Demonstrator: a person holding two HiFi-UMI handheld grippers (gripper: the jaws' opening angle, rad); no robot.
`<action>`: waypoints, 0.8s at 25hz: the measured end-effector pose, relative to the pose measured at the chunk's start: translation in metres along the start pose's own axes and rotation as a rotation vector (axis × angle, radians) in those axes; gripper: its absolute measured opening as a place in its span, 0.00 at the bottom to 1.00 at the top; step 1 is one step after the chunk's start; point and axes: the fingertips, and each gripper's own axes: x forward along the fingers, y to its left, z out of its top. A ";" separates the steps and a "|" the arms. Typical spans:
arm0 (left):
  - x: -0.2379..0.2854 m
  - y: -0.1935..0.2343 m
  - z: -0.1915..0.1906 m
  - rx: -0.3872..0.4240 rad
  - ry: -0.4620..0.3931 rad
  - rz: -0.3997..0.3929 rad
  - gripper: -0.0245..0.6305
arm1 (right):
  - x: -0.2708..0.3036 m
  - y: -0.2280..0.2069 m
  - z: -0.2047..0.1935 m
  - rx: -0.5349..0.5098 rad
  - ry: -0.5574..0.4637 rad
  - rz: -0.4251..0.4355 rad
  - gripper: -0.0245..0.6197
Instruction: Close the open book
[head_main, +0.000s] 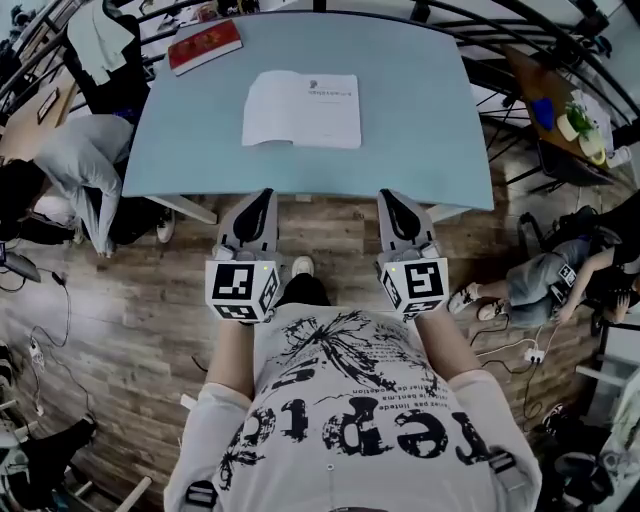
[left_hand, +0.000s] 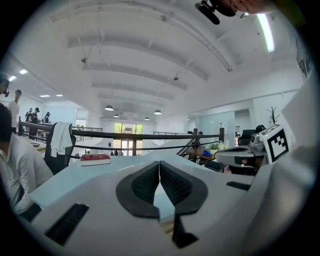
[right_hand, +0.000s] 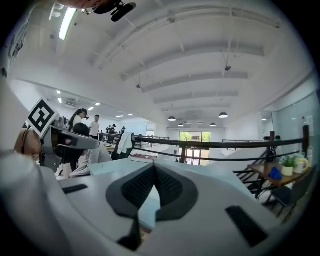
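Note:
An open white book (head_main: 301, 110) lies flat on the light blue table (head_main: 420, 150), its pages facing up, near the table's middle. My left gripper (head_main: 262, 196) hovers just short of the table's near edge, below the book's left side, jaws shut with nothing between them. My right gripper (head_main: 395, 196) is level with it below the book's right side, also shut and empty. In the left gripper view the black pads (left_hand: 172, 184) meet at the tip. The right gripper view shows its pads (right_hand: 137, 187) touching too. The open book is hidden behind the jaws in both gripper views.
A closed red book (head_main: 204, 46) lies at the table's far left corner and shows as the red book (left_hand: 95, 159) in the left gripper view. A person in grey (head_main: 75, 165) sits at the left, another person (head_main: 545, 275) on the floor at the right. A black railing (left_hand: 150, 134) runs behind the table.

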 end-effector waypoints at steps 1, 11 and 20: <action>0.013 0.016 0.002 -0.001 0.004 -0.007 0.07 | 0.019 0.000 0.003 -0.001 0.002 -0.009 0.05; 0.107 0.109 0.011 -0.047 0.076 -0.084 0.07 | 0.153 -0.005 0.018 0.014 0.053 -0.066 0.05; 0.157 0.118 -0.027 -0.087 0.144 -0.084 0.07 | 0.211 -0.026 -0.009 0.031 0.097 -0.001 0.05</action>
